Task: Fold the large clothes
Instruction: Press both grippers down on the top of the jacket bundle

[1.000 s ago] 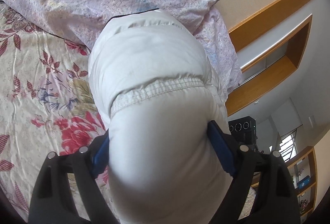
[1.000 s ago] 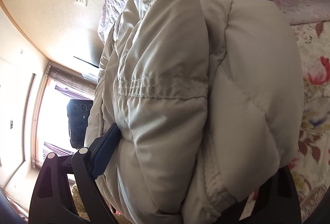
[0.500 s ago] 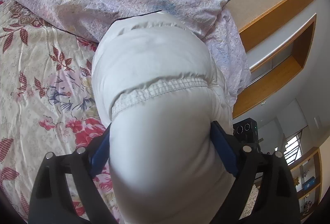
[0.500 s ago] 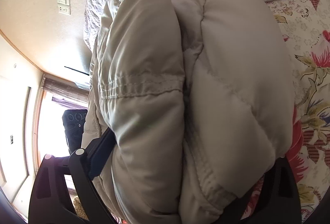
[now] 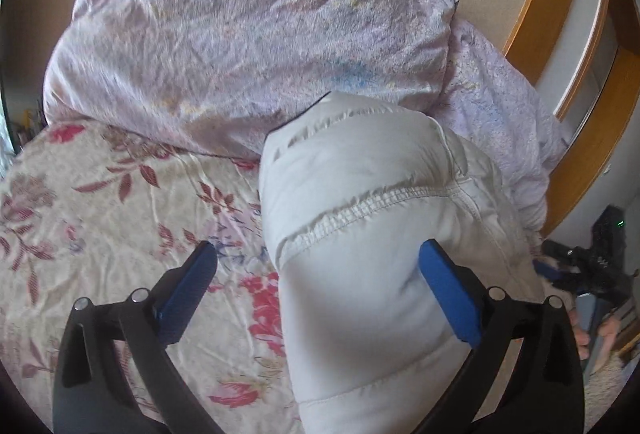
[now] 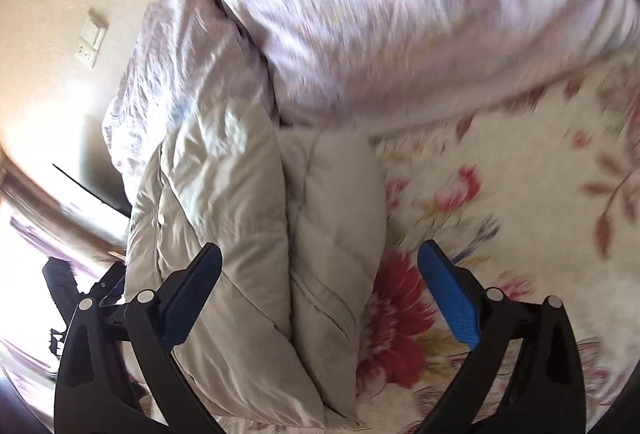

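My left gripper and right gripper look alike: black plastic frames shaped like curved forks, silver round screws at the joints, and flat jaws faced with textured blue pads.

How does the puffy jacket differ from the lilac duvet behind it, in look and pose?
The puffy jacket is plain off-white with stitched quilt seams; the lilac duvet is crinkled and faintly patterned. The jacket is folded into a compact bundle on the floral bedsheet; the duvet is a much larger heap against the wall. Both are soft, bulky and lie on the bed.
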Available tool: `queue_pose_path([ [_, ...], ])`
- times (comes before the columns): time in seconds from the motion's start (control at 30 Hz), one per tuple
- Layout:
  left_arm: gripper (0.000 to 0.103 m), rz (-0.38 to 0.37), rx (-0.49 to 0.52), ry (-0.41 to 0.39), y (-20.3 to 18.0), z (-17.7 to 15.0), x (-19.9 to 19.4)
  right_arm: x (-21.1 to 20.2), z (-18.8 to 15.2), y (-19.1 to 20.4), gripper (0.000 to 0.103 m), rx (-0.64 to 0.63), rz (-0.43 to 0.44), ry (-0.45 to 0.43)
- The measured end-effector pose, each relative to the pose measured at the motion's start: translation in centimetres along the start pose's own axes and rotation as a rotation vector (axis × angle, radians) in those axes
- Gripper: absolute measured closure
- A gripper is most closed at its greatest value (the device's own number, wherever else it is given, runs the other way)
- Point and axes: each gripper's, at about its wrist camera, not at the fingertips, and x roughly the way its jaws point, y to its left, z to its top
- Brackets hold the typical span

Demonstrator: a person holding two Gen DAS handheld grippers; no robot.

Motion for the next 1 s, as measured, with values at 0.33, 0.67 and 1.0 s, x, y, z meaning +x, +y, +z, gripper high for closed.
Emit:
queue_pose_path([
  [0.33,0.003,0.092,0.191,-0.082,-7.2,1.1,-1.3,1.9,-3.0,10.5,0.059,-0.441,-0.169,-0.174],
  [0.67,0.003,0.144,0.255,-0.001,-8.2,1.2,2.6,8.1,-1.6,10.5,0.063,-0.499,-0.227,-0.069],
  [1.0,0.002,0.136,0.235,0.056,-8.1,0.0,6.8,11.3,-1.8,8.2,0.064,-0.470,-0.203,-0.011],
])
